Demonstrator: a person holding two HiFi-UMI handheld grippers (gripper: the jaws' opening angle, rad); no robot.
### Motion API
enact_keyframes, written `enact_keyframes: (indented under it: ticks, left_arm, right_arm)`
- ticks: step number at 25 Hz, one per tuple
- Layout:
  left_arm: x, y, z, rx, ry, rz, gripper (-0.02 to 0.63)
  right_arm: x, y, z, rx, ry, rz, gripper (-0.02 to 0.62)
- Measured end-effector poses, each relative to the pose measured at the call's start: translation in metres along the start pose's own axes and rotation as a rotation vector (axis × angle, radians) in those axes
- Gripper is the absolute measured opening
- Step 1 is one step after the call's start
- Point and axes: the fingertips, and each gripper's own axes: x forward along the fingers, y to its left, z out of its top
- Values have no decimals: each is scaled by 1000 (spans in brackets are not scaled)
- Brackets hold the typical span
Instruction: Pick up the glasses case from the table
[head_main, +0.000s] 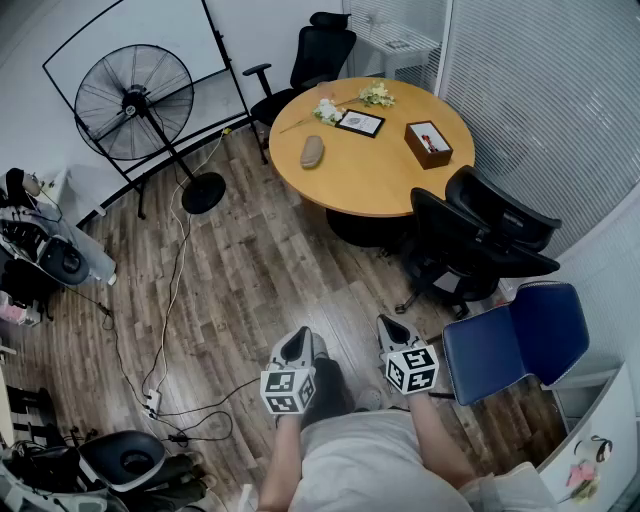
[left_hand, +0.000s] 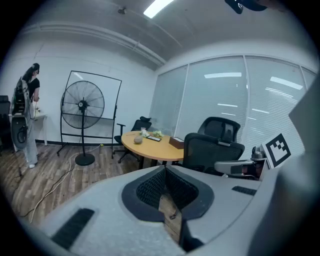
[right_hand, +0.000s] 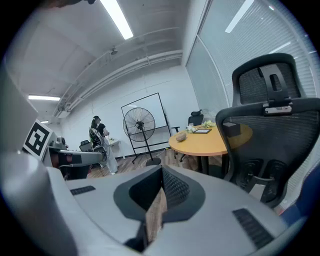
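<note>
Tan oval glasses case seen on round wooden table; left gripper, right gripper closed, empty; ceiling strip light shown only by gripper views.

Right gripper jaws together, nothing between. Beyond: glasses case lying on round table, black chair close right, fan behind.

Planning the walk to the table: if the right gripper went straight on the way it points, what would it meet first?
Probably the wooden floor: the right gripper tilts down, and the black chair sits right of its line. Depth is unclear.
</note>
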Motion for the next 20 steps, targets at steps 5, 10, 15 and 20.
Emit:
enact_keyframes:
  ticks: [5,10,15,20]
  left_arm:
    - [7,7,5,5,-3,-10,11]
    - [14,16,6,-2,-6,-12,11]
    - [16,28,11,-24,-10,5,11]
    - [16,38,16,-25,-32,-3,11]
  right_arm:
    - [11,5,3,-5,-3,7,-3]
    - [24,7,1,-1,4,12,-3]
    - [35,13,9,8,-5,25,-3]
    - [49,18,22,36,-41,38,-3]
